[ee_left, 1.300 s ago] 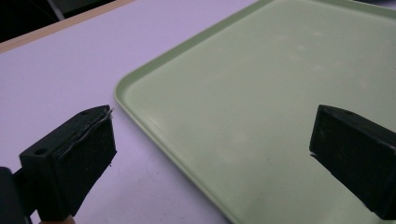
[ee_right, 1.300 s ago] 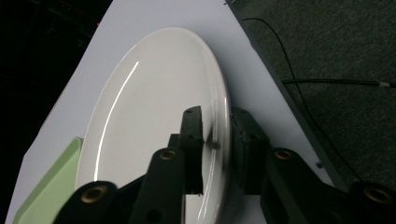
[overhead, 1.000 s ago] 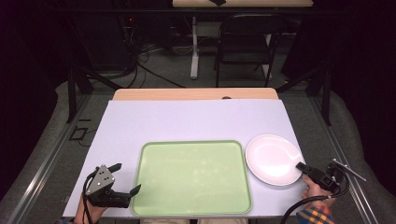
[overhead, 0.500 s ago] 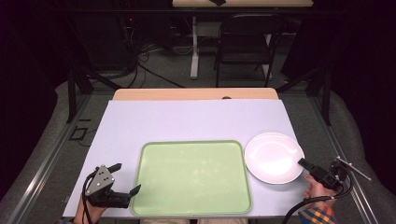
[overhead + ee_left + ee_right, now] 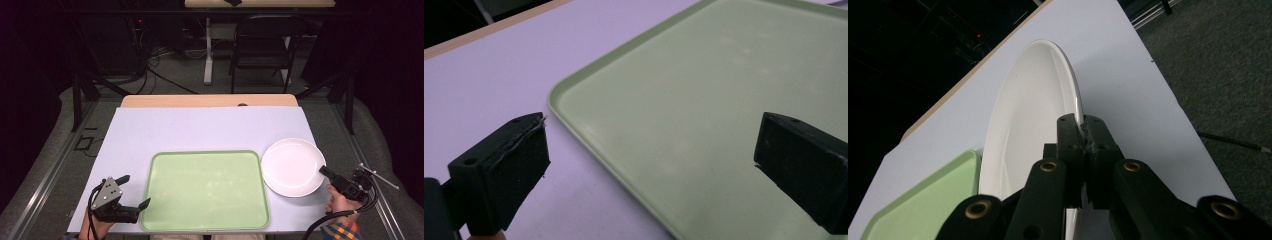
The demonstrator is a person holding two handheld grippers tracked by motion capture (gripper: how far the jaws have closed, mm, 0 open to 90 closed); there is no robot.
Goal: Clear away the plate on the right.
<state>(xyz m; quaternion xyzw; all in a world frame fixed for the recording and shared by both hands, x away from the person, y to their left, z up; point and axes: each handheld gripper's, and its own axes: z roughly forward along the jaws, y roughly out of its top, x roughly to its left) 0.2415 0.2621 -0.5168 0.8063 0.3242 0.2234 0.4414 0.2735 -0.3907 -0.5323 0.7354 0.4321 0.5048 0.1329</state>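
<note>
A white plate (image 5: 292, 167) lies at the right of the pale table, next to a green tray (image 5: 205, 153). My right gripper (image 5: 324, 171) is shut on the plate's near right rim. In the right gripper view the jaws (image 5: 1082, 127) pinch the rim of the plate (image 5: 1028, 115), which tilts up on the held side. My left gripper (image 5: 134, 191) stands open at the tray's near left corner. Its jaws (image 5: 651, 137) straddle the edge of the tray (image 5: 724, 100) and hold nothing.
The tray is bare inside. A pale sheet (image 5: 200, 130) covers the table, with a wooden strip (image 5: 210, 101) along the far edge. Beyond it stand a black chair (image 5: 265, 45) and cables on the floor. The table's right edge runs just past the plate.
My right gripper has risen slightly with the plate's rim in it, so that side of the plate sits a little higher. The left gripper has kept still.
</note>
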